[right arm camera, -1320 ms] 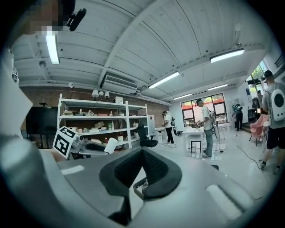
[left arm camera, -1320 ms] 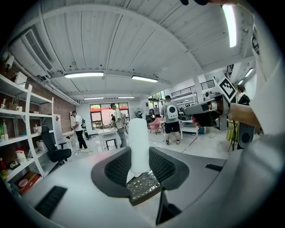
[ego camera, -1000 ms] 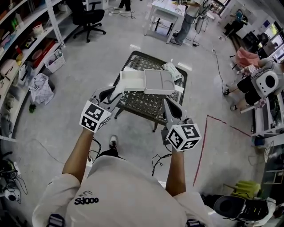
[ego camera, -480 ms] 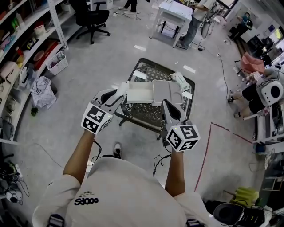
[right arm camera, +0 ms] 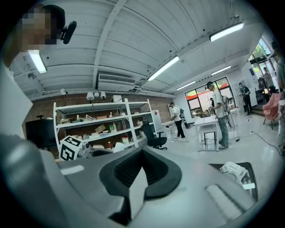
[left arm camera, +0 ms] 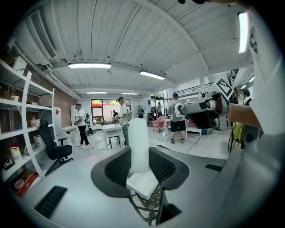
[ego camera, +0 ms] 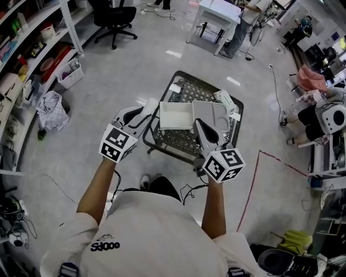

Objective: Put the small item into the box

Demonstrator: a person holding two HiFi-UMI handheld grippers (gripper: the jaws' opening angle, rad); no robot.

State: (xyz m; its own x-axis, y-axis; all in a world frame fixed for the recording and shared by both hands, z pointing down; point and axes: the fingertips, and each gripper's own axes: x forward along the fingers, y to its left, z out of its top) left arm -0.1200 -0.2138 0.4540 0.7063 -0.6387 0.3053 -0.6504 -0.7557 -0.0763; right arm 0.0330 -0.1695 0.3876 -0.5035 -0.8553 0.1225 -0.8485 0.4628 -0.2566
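Observation:
An open white box (ego camera: pixel 175 115) with its flat lid (ego camera: pixel 212 114) swung out to the right hangs over a wire mesh cart (ego camera: pixel 174 142). My left gripper (ego camera: pixel 149 112) is shut on the box's left wall. In the left gripper view that white wall (left arm camera: pixel 138 144) stands between the jaws, with a box corner (left arm camera: pixel 142 185) below. My right gripper (ego camera: pixel 201 130) is shut on the near edge of the lid. A thin white edge (right arm camera: pixel 137 186) shows between its pads. The box's inside looks bare.
White packets (ego camera: pixel 226 100) and a small card (ego camera: pixel 174 88) lie at the cart's far end. Shelving (ego camera: pixel 32 48) runs along the left, with a basket (ego camera: pixel 70 73) and a cloth bundle (ego camera: pixel 51 111) on the floor. An office chair (ego camera: pixel 116 16), a table (ego camera: pixel 216 13) and people stand beyond.
Both grippers have carried the open box across the room above the cart. The cart and box now sit lower and further right in the head view. Both grips are unchanged.

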